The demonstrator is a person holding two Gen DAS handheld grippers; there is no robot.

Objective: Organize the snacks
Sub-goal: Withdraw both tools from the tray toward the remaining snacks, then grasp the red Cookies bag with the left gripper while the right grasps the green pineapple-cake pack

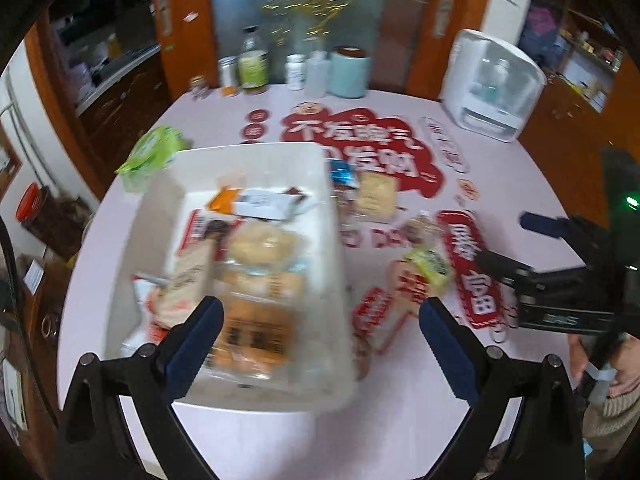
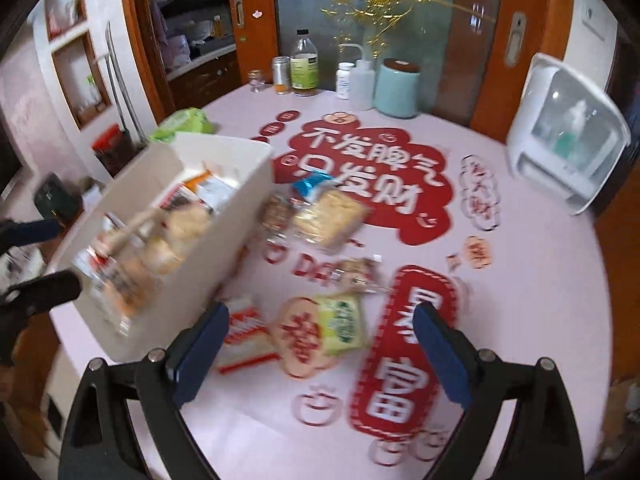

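Snacks half fill the white bin (image 2: 240,184); at three o'clock loose packets (image 2: 340,320) remain. Both grippers gape wide, empty.

The pink table (image 2: 520,320) carries a white bin (image 2: 224,208) near its left edge, loose snack packets (image 2: 328,216) mid-table, bottles (image 2: 304,64) along the far edge.

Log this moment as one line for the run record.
left gripper: open, over white bin | right gripper: open, empty, above yellow-green packet | loose snacks beside bin
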